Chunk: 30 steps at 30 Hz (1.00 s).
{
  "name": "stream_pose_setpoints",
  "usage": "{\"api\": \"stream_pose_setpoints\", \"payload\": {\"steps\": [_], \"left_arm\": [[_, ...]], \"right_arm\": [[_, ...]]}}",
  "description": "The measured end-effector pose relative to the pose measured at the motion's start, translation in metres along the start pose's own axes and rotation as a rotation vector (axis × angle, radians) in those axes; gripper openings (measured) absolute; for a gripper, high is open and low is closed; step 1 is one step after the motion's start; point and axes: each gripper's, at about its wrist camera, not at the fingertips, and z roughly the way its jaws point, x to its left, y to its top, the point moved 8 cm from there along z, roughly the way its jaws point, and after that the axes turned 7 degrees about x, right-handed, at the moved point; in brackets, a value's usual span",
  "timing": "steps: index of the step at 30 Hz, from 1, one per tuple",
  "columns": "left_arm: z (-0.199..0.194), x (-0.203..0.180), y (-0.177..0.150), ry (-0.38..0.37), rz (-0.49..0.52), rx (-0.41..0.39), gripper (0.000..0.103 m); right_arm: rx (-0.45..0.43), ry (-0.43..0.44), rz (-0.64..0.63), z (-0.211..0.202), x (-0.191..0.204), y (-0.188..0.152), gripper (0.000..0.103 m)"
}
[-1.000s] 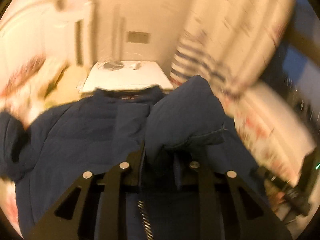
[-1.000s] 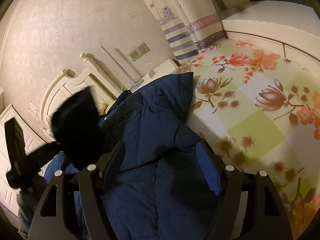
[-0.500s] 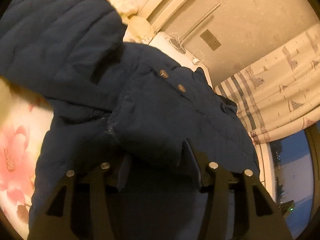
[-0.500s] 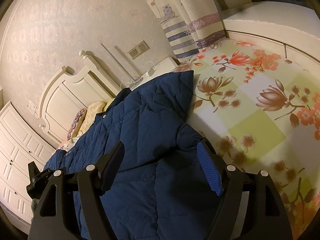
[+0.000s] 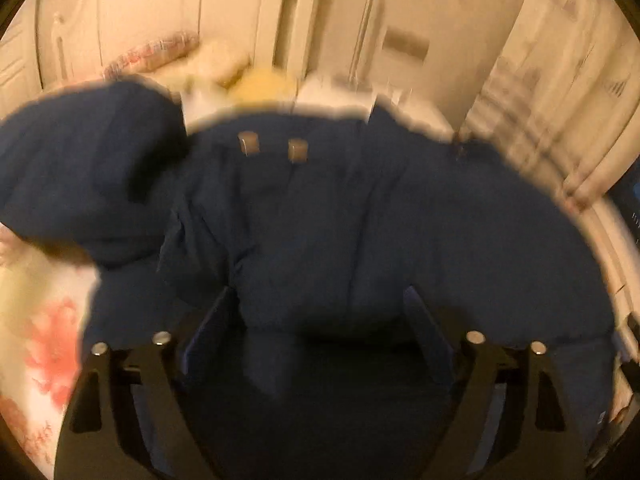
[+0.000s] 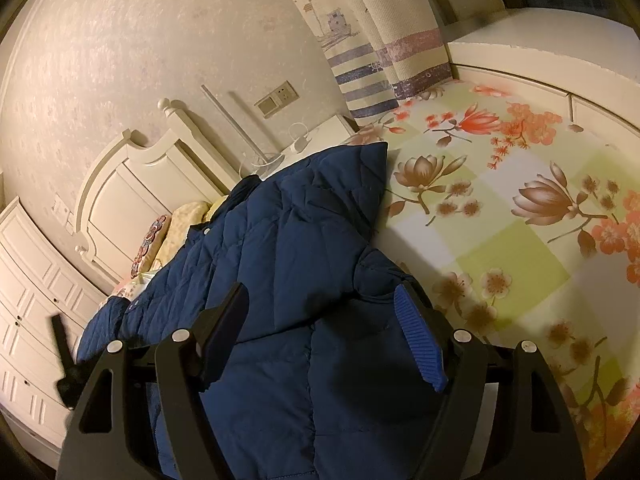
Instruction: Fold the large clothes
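A large navy quilted jacket (image 6: 280, 248) lies on a bed with a floral sheet (image 6: 520, 220). In the blurred left wrist view the jacket (image 5: 340, 220) fills the middle, two metal snaps (image 5: 272, 146) near its collar, one sleeve (image 5: 88, 172) bulging out to the left. My left gripper (image 5: 320, 320) is open just over the jacket, a fold of fabric between its fingers, not clamped. My right gripper (image 6: 324, 312) is open above the jacket's lower part, one blue-padded finger (image 6: 420, 344) by its right edge. The left gripper shows dimly at the far left of the right wrist view (image 6: 64, 364).
A white headboard (image 6: 132, 184) and pillows (image 6: 172, 232) stand behind the jacket. A white nightstand (image 6: 320, 136) with a lamp and cables sits beside striped curtains (image 6: 380, 60). White drawers (image 6: 28, 320) are at the left. Bare floral sheet spreads to the right.
My left gripper let go of the sleeve it held folded over the jacket, opened wide and swung back. The right gripper stayed open and still.
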Motion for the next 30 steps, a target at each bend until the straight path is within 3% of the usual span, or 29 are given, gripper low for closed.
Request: {"api": "stream_pose_setpoints", "payload": {"steps": [1, 5, 11, 13, 14, 18, 20, 22, 25, 30], "left_arm": [[-0.001, -0.004, 0.0, -0.013, 0.022, -0.002, 0.101], [-0.002, -0.009, -0.003, 0.014, 0.047, -0.002, 0.101], [-0.028, -0.002, 0.0, -0.016, 0.001, -0.151, 0.1], [-0.03, -0.004, 0.001, -0.01, 0.002, -0.16, 0.1], [-0.03, -0.006, 0.001, -0.009, 0.005, -0.156, 0.1], [-0.032, -0.006, 0.0, -0.01, 0.005, -0.153, 0.101], [-0.031, -0.005, 0.0, -0.017, 0.003, -0.148, 0.101], [-0.029, -0.005, 0.001, -0.022, -0.007, -0.139, 0.101], [-0.029, -0.002, -0.001, -0.034, -0.014, -0.138, 0.101], [-0.029, -0.003, -0.001, -0.038, -0.011, -0.139, 0.101]], "right_arm": [[-0.002, -0.008, 0.0, -0.001, 0.0, 0.0, 0.073], [-0.067, -0.039, -0.06, -0.012, 0.008, 0.001, 0.074], [-0.108, -0.118, -0.307, -0.016, 0.056, -0.002, 0.074], [-0.08, -0.133, -0.392, -0.006, 0.076, -0.002, 0.076], [-0.054, -0.15, -0.422, 0.002, 0.083, 0.0, 0.083], [0.085, -0.277, -0.541, 0.054, 0.106, 0.017, 0.086], [0.18, -0.292, -0.535, 0.083, 0.103, 0.022, 0.088], [0.296, -0.379, -0.45, 0.114, 0.071, 0.025, 0.087], [0.207, -0.421, -0.294, 0.105, 0.038, 0.037, 0.084], [0.142, -0.357, -0.243, 0.09, 0.03, 0.042, 0.084]]}}
